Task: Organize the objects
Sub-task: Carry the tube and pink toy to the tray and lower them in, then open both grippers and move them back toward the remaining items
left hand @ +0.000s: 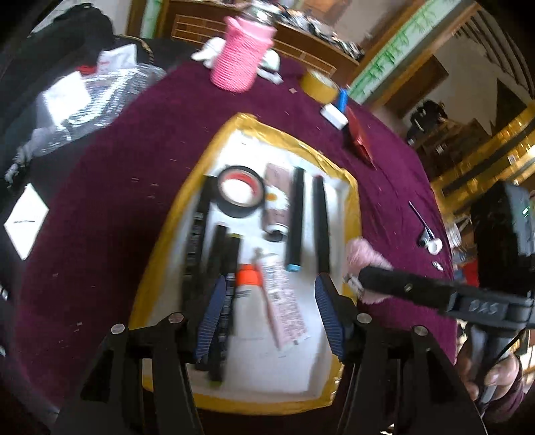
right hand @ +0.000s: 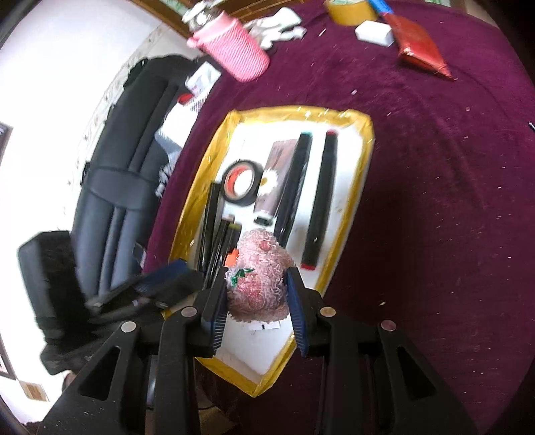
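1. Right tool point(right hand: 255, 294) is pinching a fuzzy pink plush ball point(right hand: 259, 281), both pads pressed into its sides. It hangs just over the near end of the tray point(right hand: 362, 160), not set down yet as far as I can tell. From the left wrist view the same fluff point(left hand: 362, 264) sits at about 3 o'clock, right at the tray's rim.

2. Left tool point(left hand: 274, 311) is spread wide with nothing in it, hovering over the near part of the tray.

3. What looks done: the tray already holds a pretty neat lineup. Black tape roll point(left hand: 240, 190) at roughly 11 o'clock, a pinkish tube point(left hand: 276, 200) beside it, two long black markers point(left hand: 307, 217) toward 1 o'clock, a bunch of dark pens point(left hand: 214, 254) along the 9 o'clock side, and a glue tube with an orange cap point(left hand: 247, 287) plus a flat sachet point(left hand: 284, 301) near 6 o'clock.

4. What's left, my guess: the plush needs dropping into a free spot, and there's stuff out on the purple tabletop point(left hand: 100, 207). Yellow tape roll point(right hand: 349, 10), white block point(right hand: 374, 33) and red packet point(right hand: 419, 47) up around 12 to 1 o'clock, and a pink woven cup point(right hand: 230, 47) at 11. Can't say whether the cup counts.

5. So I'd call it well past halfway, with maybe a handful of pieces to go.
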A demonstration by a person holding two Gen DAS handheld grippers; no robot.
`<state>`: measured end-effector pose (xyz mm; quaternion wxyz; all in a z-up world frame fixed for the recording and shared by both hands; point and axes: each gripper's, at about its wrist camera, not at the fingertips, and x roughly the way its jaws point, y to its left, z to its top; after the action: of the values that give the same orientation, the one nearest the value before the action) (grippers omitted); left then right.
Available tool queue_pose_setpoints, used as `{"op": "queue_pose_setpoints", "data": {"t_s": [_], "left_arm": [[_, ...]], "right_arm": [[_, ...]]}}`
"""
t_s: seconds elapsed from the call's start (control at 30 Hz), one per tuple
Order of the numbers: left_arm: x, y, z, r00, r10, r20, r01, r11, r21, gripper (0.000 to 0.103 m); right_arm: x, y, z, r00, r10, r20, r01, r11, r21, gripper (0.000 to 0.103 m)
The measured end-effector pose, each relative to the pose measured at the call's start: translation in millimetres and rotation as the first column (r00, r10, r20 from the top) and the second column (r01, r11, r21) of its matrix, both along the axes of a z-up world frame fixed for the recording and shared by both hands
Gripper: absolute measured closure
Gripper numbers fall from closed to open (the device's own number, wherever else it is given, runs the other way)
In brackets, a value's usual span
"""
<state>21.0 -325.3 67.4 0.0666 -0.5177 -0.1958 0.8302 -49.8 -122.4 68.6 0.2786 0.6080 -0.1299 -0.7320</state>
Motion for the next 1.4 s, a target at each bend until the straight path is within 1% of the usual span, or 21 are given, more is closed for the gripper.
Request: {"op": "queue_pose_setpoints", "data": {"t_s": [0.13, 0.23, 0.4, 0.47, 0.53, 0.67, 0.87, 1.0, 1.17, 1.33, 1.37, 1.4], "left_arm": [[7, -17, 0, 0.999, 0.053, -0.004, -0.053, 0.999, 0.003, 0.053], [12, -22, -2, 0.997, 0.071, -0.002, -0.071, 0.997, 0.006, 0.053], [18, -25, 1, 0.997, 0.076, -0.007, -0.076, 0.997, 0.001, 0.053], [18, -26, 2, 0.997, 0.078, -0.01, -0.078, 0.997, -0.005, 0.05], [18, -26, 3, 0.997, 0.081, -0.013, -0.081, 0.997, -0.007, 0.049], [17, -25, 5, 0.997, 0.078, -0.013, -0.078, 0.997, -0.003, 0.049], [12, -18, 10, 0.998, 0.057, -0.029, -0.057, 0.998, 0.012, 0.049], [7, -8, 13, 0.999, 0.031, -0.041, -0.03, 0.999, 0.027, 0.049], [-5, 20, 15, 0.999, -0.04, -0.035, 0.042, 0.998, 0.049, 0.049], [-13, 60, 19, 0.989, -0.143, -0.048, 0.146, 0.986, 0.082, 0.049], [-16, 69, 18, 0.986, -0.161, -0.042, 0.164, 0.983, 0.085, 0.049], [-18, 78, 16, 0.984, -0.177, -0.028, 0.178, 0.98, 0.087, 0.049]], "right_arm": [[3, -14, -10, 1.0, 0.027, 0.0, -0.027, 0.998, 0.05, 0.072], [6, -20, -17, 0.999, 0.043, -0.007, -0.042, 0.995, 0.096, 0.072], [6, -25, -26, 0.999, 0.038, -0.023, -0.034, 0.986, 0.162, 0.066], [5, -24, -28, 0.999, 0.027, -0.021, -0.023, 0.985, 0.173, 0.064], [4, -21, -28, 1.0, 0.016, -0.016, -0.013, 0.988, 0.157, 0.062], [7, -20, -24, 1.0, 0.013, -0.023, -0.01, 0.99, 0.141, 0.054], [9, -12, -14, 0.999, -0.009, -0.048, 0.015, 0.992, 0.129, 0.053], [10, 10, -2, 0.994, -0.064, -0.087, 0.076, 0.988, 0.138, 0.051], [11, 59, 1, 0.98, -0.181, -0.087, 0.191, 0.973, 0.13, 0.05], [17, 122, -9, 0.945, -0.322, -0.057, 0.327, 0.932, 0.158, 0.05], [18, 136, -11, 0.935, -0.351, -0.049, 0.355, 0.921, 0.159, 0.05], [21, 154, -12, 0.917, -0.396, -0.039, 0.398, 0.905, 0.153, 0.05]]}}
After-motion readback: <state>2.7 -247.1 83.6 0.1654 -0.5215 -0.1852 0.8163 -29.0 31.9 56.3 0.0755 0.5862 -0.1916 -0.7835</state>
